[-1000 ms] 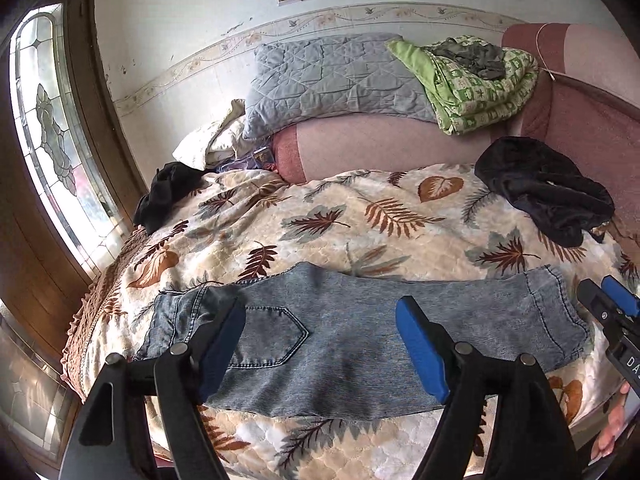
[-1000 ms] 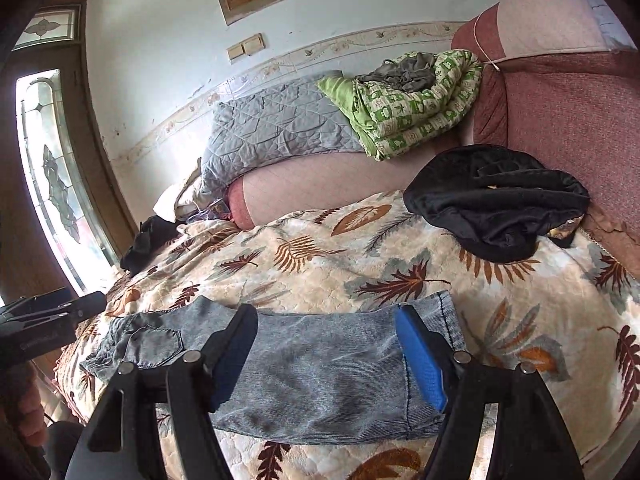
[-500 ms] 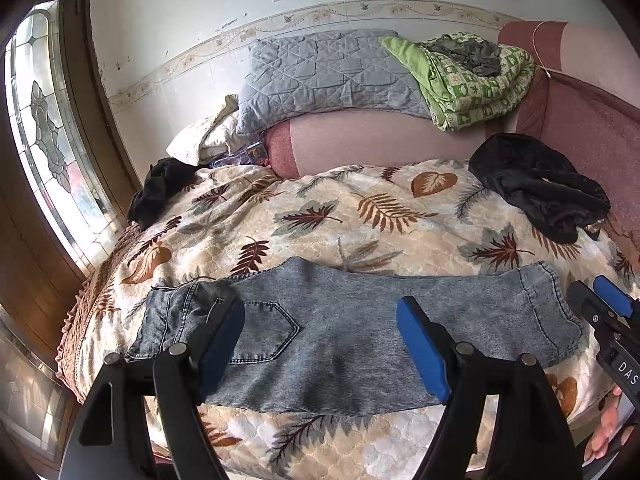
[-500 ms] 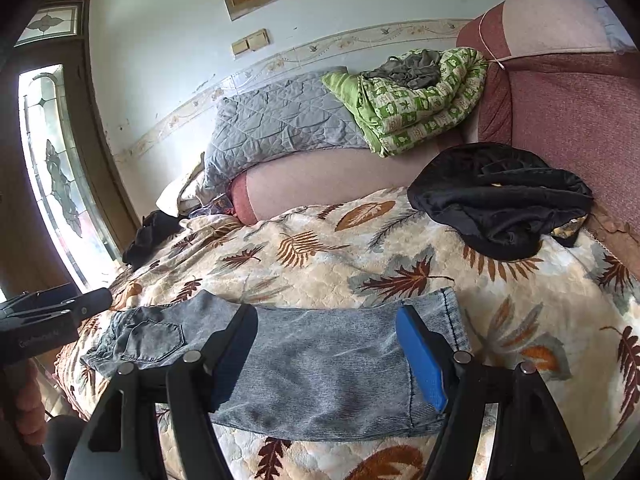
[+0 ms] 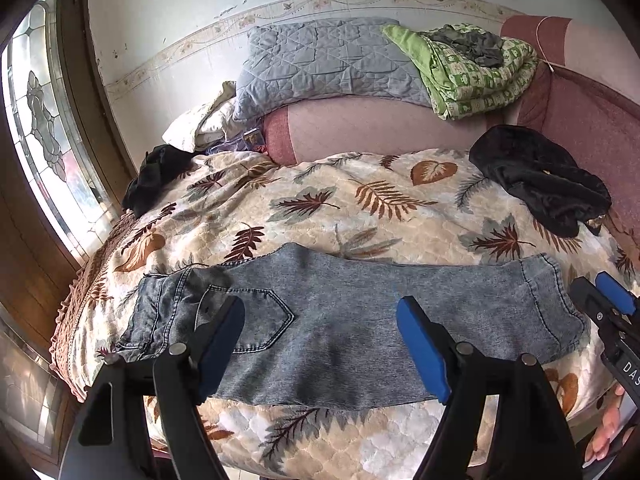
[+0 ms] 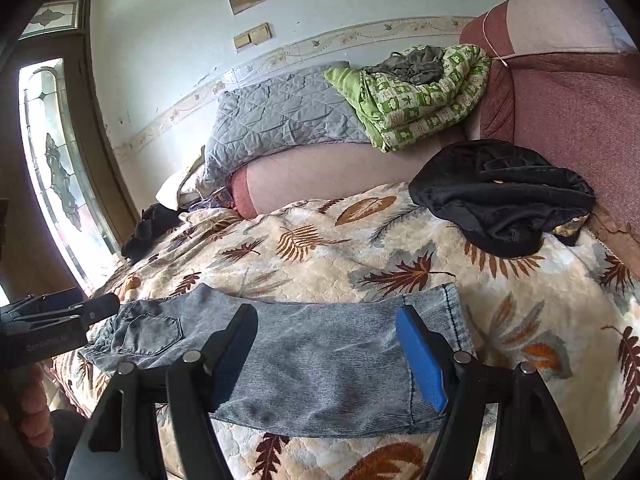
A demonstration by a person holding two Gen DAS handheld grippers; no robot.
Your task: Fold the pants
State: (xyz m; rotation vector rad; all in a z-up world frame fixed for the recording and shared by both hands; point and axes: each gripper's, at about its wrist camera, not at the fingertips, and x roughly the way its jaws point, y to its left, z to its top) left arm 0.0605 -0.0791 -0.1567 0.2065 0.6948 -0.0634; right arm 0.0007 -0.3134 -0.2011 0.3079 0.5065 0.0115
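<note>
Almost nothing has moved since the earlier frames: the left gripper (image 5: 320,344) has only tipped a little, so the jeans sit slightly lower in its view, and the right gripper (image 6: 326,350) stays as it was. Both hover above the near edge of the bed (image 5: 360,208), which carries a cream cover with brown and grey leaves.

The pants (image 5: 340,320), grey-blue denim, lie flat across the near part of the bed, already folded lengthwise with one leg on the other. The waistband and a back pocket (image 5: 260,320) are at the left end, and the hems (image 6: 440,320) are at the right end. In the left wrist view the left gripper is over the pocket and thigh part; in the right wrist view the right gripper is over the lower legs, near the hems.

Both pairs of jaws stand wide apart, and nothing is between the blue pads (image 5: 420,348); they do not touch the denim.

Farther back, a black garment (image 6: 504,196) lies by the dark red headboard (image 6: 580,128). A grey quilted pillow (image 5: 324,64) and a green patterned blanket (image 5: 468,68) rest on a pink bolster (image 5: 380,128) along the wall. Another dark cloth (image 5: 156,172) lies at the left edge near the stained-glass window (image 5: 44,120).
</note>
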